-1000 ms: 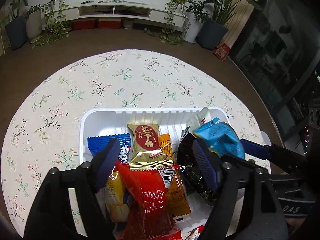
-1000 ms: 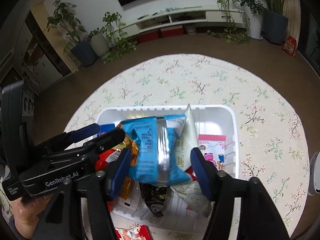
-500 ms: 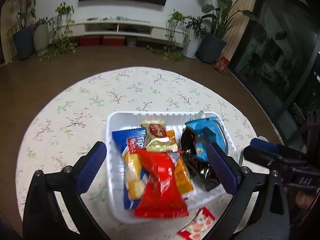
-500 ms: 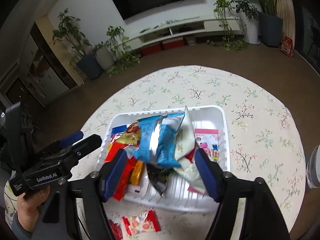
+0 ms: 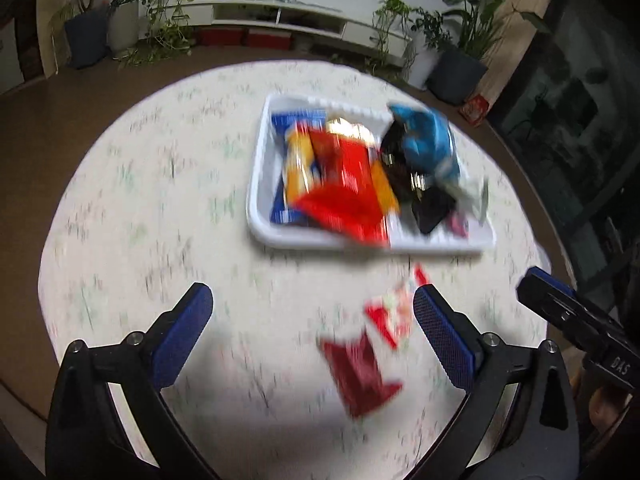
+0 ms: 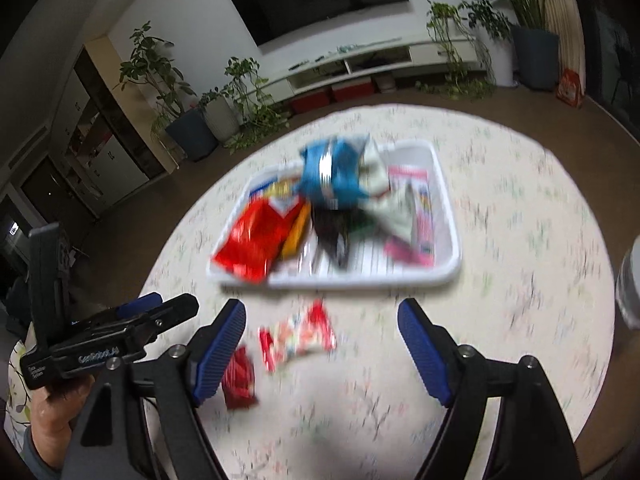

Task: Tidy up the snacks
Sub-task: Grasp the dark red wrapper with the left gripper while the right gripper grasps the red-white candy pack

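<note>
A white tray [image 5: 360, 243] sits on the round floral table, piled with snack packets: a big red bag [image 5: 344, 196], a blue bag [image 5: 424, 144], a yellow packet and dark packets. It also shows in the right wrist view [image 6: 444, 276]. Two packets lie on the cloth in front of the tray: a dark red one [image 5: 360, 368] [image 6: 239, 378] and a red-and-white one [image 5: 394, 316] [image 6: 298, 334]. My left gripper [image 5: 312, 332] is open and empty, above the cloth near them. My right gripper [image 6: 322, 344] is open and empty too. Both views are blurred.
The floral tablecloth [image 5: 160, 208] covers the round table. A pale cup or jar [image 6: 630, 280] stands at the table's right edge. Potted plants and a TV cabinet stand behind the table on the floor.
Both grippers have pulled back and up from the tray, leaving the red and blue bags in it. The two loose packets in front of the tray have come into view.
</note>
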`<control>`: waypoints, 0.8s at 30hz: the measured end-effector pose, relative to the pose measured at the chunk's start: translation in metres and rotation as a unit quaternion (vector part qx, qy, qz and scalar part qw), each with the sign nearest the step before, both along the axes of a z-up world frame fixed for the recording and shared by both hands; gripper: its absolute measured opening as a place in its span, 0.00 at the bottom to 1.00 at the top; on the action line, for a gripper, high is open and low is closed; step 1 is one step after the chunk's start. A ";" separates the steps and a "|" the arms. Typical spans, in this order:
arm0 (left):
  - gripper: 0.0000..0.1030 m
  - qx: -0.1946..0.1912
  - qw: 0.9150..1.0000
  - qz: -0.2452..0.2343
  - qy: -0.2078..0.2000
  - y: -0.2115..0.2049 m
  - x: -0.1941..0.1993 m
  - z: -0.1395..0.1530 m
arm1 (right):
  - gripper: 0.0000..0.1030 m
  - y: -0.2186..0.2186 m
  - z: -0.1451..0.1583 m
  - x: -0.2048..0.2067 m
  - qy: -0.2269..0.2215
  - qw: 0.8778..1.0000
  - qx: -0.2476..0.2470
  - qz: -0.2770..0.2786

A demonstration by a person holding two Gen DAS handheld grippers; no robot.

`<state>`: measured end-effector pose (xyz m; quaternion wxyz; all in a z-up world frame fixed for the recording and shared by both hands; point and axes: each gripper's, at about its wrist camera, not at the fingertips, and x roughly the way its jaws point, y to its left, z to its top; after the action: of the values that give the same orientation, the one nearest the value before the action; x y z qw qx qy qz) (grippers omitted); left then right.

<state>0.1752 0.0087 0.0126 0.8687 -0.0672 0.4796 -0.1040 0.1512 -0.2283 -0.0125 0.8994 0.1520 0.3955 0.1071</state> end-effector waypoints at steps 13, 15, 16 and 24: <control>0.99 0.075 0.996 0.034 0.027 -0.029 -0.038 -0.047 | 0.78 0.003 -0.043 -0.022 0.016 0.999 -0.028 -0.009; 0.99 0.076 0.996 0.040 0.026 -0.030 -0.037 -0.048 | 0.78 0.003 -0.043 -0.023 0.012 1.000 -0.025 -0.009; 0.99 0.077 0.996 0.041 0.025 -0.031 -0.037 -0.049 | 0.78 0.003 -0.042 -0.024 0.007 1.000 -0.027 -0.008; 0.90 0.068 0.997 0.034 0.029 -0.035 -0.027 -0.058 | 0.78 0.005 -0.043 -0.024 0.010 1.000 -0.024 -0.003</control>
<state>0.1479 -0.0259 -0.0455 0.8601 -0.0275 0.5079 -0.0398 0.1269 -0.2230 -0.0559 0.8993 0.1323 0.4064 0.0929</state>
